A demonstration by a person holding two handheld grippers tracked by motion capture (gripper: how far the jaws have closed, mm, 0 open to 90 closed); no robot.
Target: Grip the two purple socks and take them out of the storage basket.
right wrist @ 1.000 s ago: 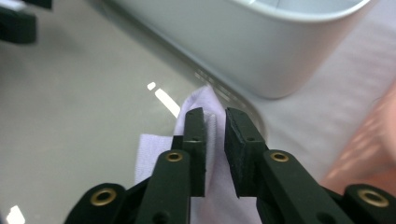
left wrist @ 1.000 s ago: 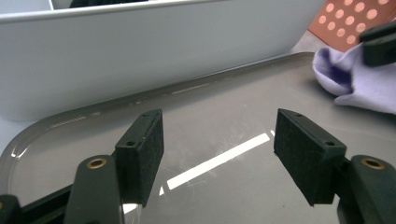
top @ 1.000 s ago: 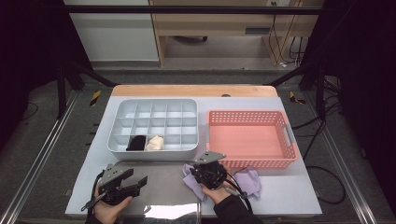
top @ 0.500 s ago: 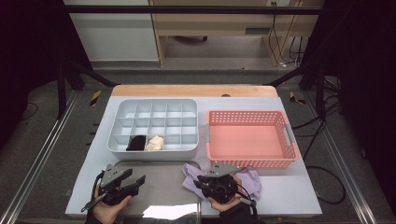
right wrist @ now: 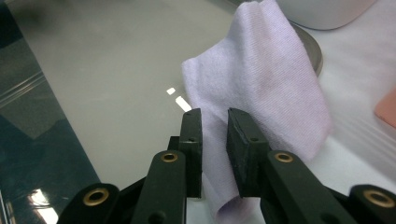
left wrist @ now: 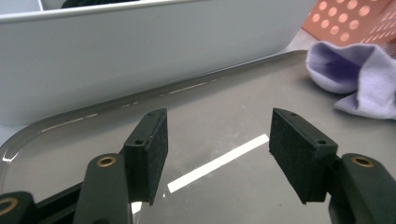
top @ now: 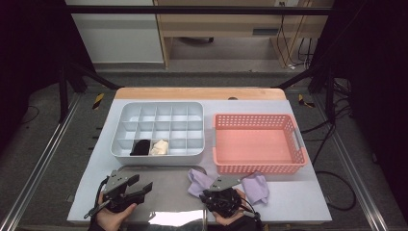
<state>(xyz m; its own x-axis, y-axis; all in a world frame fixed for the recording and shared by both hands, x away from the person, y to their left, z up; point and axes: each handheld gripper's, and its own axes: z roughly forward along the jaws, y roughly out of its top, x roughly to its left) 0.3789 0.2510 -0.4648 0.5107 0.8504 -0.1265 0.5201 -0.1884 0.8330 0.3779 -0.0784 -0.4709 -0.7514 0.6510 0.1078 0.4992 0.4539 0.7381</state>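
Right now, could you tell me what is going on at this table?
A person works with two tools. The right hand-held gripper is shut on a lilac cloth lying at the edge of a shiny tray, in front of the pink basket. The left hand-held gripper hangs open above the tray, holding nothing. The grey divided box holds a black item and a cream one.

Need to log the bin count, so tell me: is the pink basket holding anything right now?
No, the pink basket shows only its bare floor in the high view; the lilac cloth lies outside it on the table.
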